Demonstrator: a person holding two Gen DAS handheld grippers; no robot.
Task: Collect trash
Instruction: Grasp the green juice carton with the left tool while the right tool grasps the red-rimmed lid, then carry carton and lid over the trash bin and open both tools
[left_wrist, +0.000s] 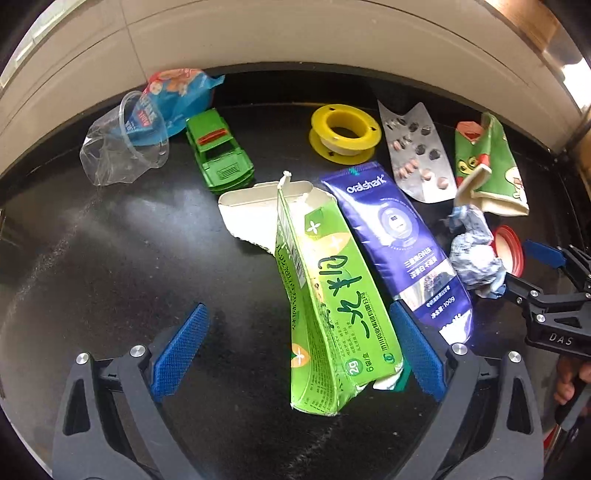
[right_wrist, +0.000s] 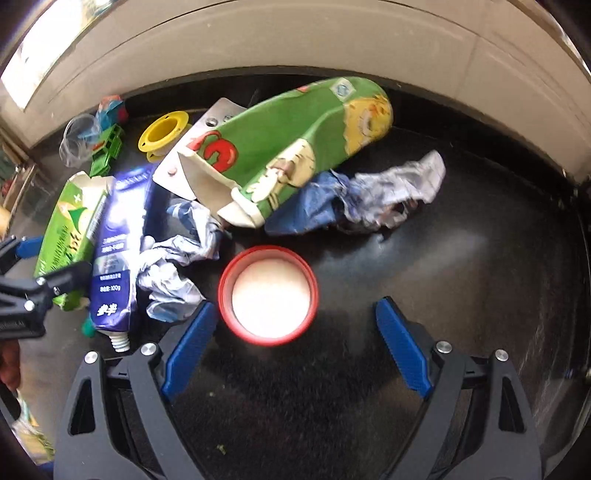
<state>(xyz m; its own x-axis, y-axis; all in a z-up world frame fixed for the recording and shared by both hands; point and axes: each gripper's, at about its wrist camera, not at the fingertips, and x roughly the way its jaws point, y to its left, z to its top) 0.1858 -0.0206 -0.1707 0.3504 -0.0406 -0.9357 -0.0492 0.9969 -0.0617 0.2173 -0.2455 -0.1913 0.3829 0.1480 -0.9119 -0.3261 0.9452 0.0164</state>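
Trash lies on a black table (left_wrist: 110, 240). My left gripper (left_wrist: 299, 332) is open, its jaws on either side of the near end of a torn green medicine box (left_wrist: 325, 295). A purple Oralshark toothpaste tube (left_wrist: 399, 240) lies beside the box. My right gripper (right_wrist: 295, 332) is open just behind a red lid (right_wrist: 267, 295) lying rim up. A crumpled blue-white paper (right_wrist: 173, 269) lies left of the lid. A green carton (right_wrist: 295, 147) and a second crumpled paper (right_wrist: 388, 192) lie beyond it. The right gripper also shows in the left wrist view (left_wrist: 535, 273).
A clear plastic cup (left_wrist: 122, 147), a blue snack bag (left_wrist: 173, 99), a green toy car (left_wrist: 218, 151), a yellow spool (left_wrist: 345, 133) and a pill blister pack (left_wrist: 417, 155) lie towards the table's far edge. A pale wall (left_wrist: 295, 33) runs behind the table.
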